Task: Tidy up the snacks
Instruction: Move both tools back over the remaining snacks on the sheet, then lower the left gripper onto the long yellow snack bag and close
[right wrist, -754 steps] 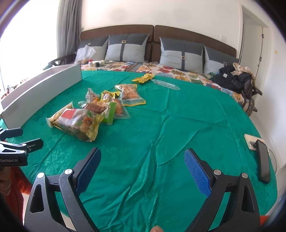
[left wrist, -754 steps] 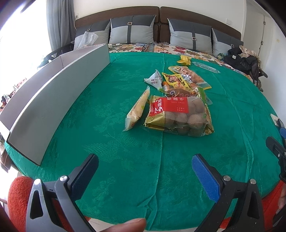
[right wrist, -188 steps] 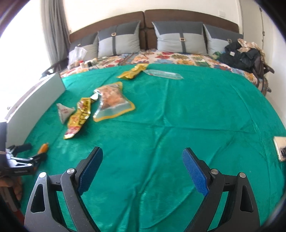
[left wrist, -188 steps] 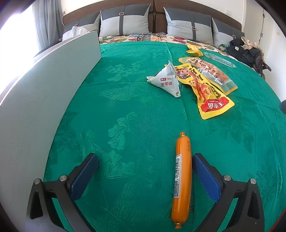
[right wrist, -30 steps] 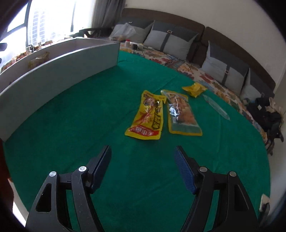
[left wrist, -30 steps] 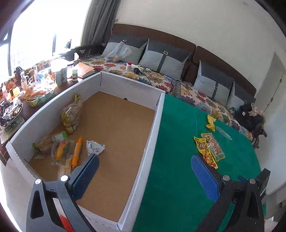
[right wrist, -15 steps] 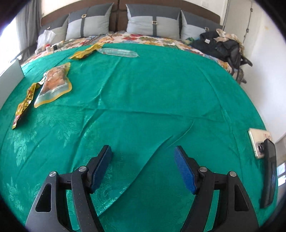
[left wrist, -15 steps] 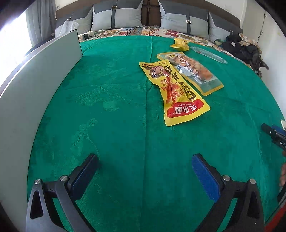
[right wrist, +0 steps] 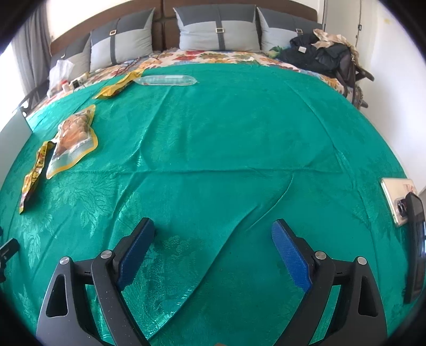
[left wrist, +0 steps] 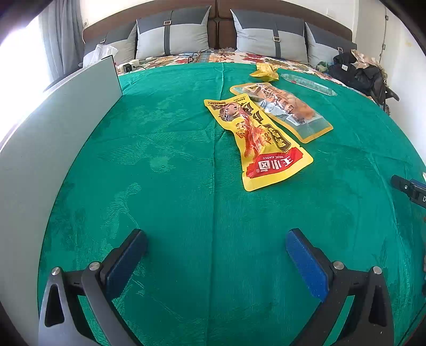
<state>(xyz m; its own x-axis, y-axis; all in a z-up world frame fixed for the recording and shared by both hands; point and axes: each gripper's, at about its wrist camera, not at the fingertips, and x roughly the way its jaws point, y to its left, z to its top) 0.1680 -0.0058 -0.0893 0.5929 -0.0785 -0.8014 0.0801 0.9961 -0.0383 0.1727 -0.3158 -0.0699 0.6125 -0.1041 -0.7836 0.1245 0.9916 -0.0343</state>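
One yellow pouch (left wrist: 257, 138) reads "WANG XIAOLU" on its red label.

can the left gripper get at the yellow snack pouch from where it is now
Probably yes. The left gripper is open and empty, and only bare green cloth lies between it and the yellow snack pouch. The clear pouch touches its far edge; the near end is free.

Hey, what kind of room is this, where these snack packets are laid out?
Most likely a bedroom: a padded brown headboard with grey pillows against it, and a wide bed under a green cover on which the snack packets lie.
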